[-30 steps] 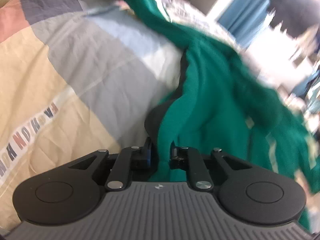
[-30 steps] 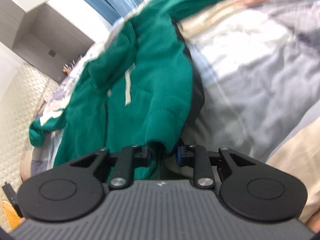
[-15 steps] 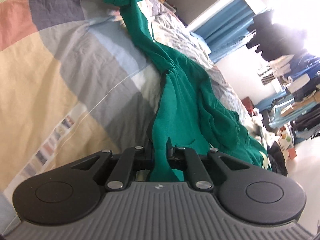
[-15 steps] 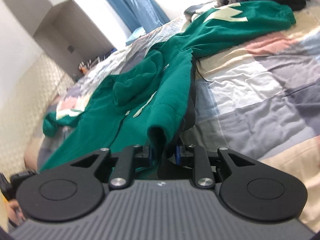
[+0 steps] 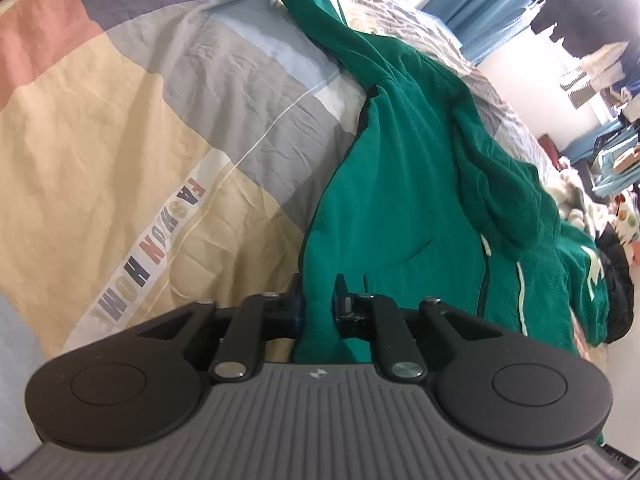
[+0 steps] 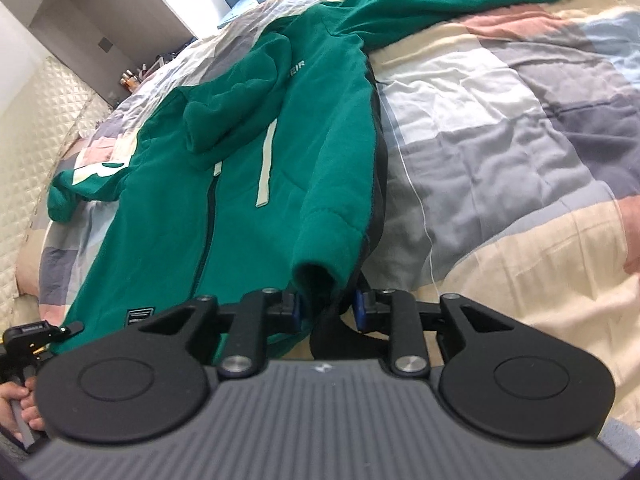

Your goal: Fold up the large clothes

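A large green zip hoodie [image 5: 400, 200] with white drawstrings lies spread on a patchwork bed cover [image 5: 120, 120]. My left gripper [image 5: 318, 300] pinches its bottom hem corner. Green fabric fills the narrow gap between the pads, and the jaws are opening slightly. In the right wrist view the hoodie [image 6: 248, 160] stretches away to the upper left, its hood bunched on the chest. My right gripper [image 6: 328, 304] holds the other hem corner, green cloth and dark lining packed between the pads. Its jaws are also opening. Both corners are raised off the cover.
The bed cover [image 6: 500, 140] extends to the right with room beside the hoodie. A padded headboard [image 6: 36, 128] stands at far left. A person's hand [image 6: 20, 408] shows at the lower left edge. Blue curtains [image 5: 472, 12] and cluttered shelves [image 5: 612, 152] lie beyond the bed.
Both grippers have risen with the hem still in them, so more of the hoodie shows. The gap between the right jaws has widened a little.
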